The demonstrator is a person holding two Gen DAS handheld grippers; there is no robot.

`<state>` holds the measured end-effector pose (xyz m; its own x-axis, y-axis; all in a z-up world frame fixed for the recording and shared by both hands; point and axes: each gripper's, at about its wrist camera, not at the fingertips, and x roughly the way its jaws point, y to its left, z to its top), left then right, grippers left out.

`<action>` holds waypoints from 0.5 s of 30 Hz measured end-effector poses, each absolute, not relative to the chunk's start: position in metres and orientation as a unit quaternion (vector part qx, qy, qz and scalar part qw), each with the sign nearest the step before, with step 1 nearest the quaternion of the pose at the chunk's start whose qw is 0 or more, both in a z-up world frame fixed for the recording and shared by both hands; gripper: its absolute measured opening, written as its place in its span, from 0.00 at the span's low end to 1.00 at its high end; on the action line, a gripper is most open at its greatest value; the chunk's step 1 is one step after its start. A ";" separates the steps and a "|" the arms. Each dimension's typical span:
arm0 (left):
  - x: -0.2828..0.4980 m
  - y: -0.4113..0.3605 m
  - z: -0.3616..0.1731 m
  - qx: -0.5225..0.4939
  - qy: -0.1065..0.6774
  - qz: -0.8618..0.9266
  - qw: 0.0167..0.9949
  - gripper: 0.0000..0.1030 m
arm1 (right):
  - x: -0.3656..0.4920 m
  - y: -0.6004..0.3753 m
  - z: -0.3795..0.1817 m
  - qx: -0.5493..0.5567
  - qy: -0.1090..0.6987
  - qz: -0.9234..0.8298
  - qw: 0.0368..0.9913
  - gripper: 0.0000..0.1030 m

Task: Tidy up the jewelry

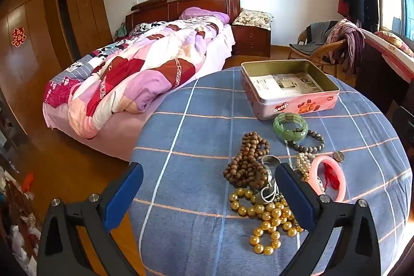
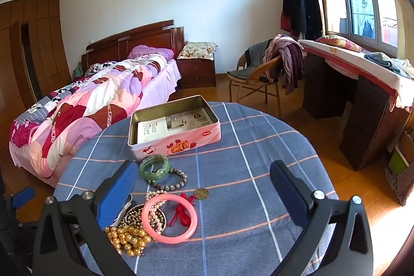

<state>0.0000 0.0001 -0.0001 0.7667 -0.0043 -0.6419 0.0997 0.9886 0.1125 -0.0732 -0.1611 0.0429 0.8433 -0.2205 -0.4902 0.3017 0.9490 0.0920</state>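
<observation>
Hovering with both sets of fingers spread wide, nothing held: left gripper [image 1: 209, 176] over the table [image 1: 186, 126], beads [image 1: 269, 219] by its right finger; right gripper [image 2: 204, 176] above the pink bangle [image 2: 169, 217], tin [image 2: 174, 126] beyond.

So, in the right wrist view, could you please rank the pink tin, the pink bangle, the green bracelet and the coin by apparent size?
1. pink tin
2. pink bangle, though it lies nearer the camera
3. green bracelet
4. coin
</observation>
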 end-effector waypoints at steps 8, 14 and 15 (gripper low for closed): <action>-0.001 0.000 -0.001 0.061 0.340 -0.036 0.938 0.99 | -0.074 -0.163 0.043 0.083 0.243 -0.137 0.957 1.00; -0.003 0.004 0.003 0.055 0.336 -0.047 0.939 0.99 | -0.074 -0.163 0.044 0.083 0.243 -0.138 0.957 1.00; -0.003 0.004 0.003 0.055 0.337 -0.048 0.939 0.99 | -0.074 -0.163 0.043 0.082 0.243 -0.137 0.957 1.00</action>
<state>-0.0034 0.0043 0.0033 0.7678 -0.0529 -0.6385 0.1272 0.9893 0.0710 -0.0736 -0.1629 0.0435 0.8438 -0.2225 -0.4883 0.3024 0.9489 0.0902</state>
